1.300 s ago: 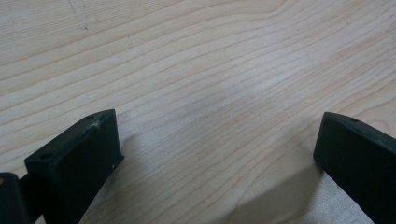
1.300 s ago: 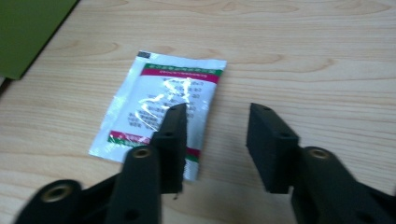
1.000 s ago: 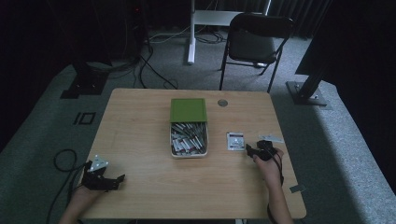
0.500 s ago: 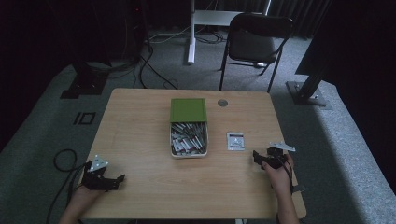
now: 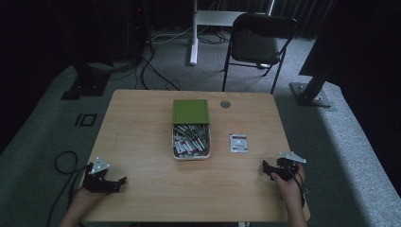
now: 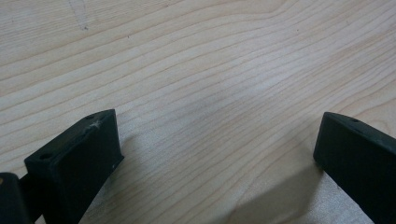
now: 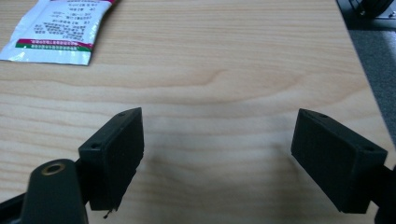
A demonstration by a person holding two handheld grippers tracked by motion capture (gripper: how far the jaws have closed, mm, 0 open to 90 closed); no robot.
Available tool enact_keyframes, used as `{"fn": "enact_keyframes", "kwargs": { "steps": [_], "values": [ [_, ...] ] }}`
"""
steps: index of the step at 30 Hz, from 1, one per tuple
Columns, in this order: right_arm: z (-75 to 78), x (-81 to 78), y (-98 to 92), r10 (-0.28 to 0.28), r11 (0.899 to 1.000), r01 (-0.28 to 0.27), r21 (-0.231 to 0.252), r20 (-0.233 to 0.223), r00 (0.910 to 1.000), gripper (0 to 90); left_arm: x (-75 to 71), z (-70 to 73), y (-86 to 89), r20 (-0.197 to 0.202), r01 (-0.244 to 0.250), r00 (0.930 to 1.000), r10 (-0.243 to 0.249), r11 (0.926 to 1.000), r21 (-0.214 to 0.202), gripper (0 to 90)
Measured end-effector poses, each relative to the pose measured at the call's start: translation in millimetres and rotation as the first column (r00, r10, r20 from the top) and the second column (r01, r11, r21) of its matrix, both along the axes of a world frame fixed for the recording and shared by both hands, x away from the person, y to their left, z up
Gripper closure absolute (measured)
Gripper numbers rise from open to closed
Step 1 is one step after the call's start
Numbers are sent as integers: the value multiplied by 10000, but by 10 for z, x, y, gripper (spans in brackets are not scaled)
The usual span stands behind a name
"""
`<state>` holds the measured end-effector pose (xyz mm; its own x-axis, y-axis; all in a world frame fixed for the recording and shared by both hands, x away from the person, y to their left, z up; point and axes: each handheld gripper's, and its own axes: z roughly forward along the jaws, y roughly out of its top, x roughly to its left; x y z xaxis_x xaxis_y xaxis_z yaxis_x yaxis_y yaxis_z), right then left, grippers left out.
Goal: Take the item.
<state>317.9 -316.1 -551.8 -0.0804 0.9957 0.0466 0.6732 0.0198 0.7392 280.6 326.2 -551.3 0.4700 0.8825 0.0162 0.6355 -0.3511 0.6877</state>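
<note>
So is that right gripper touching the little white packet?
Apart. The right gripper view shows bare table between the right gripper and the white packet.

Dim, murky high view; brighter, sharp gripper views, soft shadows.

Your pale wooden surface [image 5: 142, 127] looks smooth, with a soft satin sheen and a clear wavy grain running along it. Your left claw [image 6: 219, 154] has matt black plastic jaws; the corner of one is scuffed to a whitish mark. Your right claw [image 7: 217, 154] has the same matt black plastic, with small screw holes in the jaw tops and a brass-coloured metal insert at the lower left. The white printed sachet [image 7: 56, 30] looks like glossy plastic film, lightly creased. The green rectangular lid [image 5: 190, 111] looks matt and even. Around the surface, the grey floor [image 5: 42, 142] looks like rough, short-pile carpet.
</note>
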Motion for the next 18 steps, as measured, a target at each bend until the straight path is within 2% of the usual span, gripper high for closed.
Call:
{"fn": "enact_keyframes", "kwargs": {
  "steps": [5,13,16,18],
  "values": [
    [-12,-92,-53,-255,9997,255,-2,23,9997,172,0,0,0,2,1,10000,-1,10000,2,14],
    [-49,-211,-94,-219,9998,219,39,-39,9998,162,0,-1,0,15,-3,10000,3,10000,-9,14],
    [-54,-254,-81,-138,9994,135,-305,-121,9998,144,0,-1,0,14,-2,10000,2,10000,-7,14],
    [-55,-277,-79,-149,9994,145,-306,-148,9998,140,0,-2,0,16,1,10000,-1,10000,-7,14]
  ]
}}
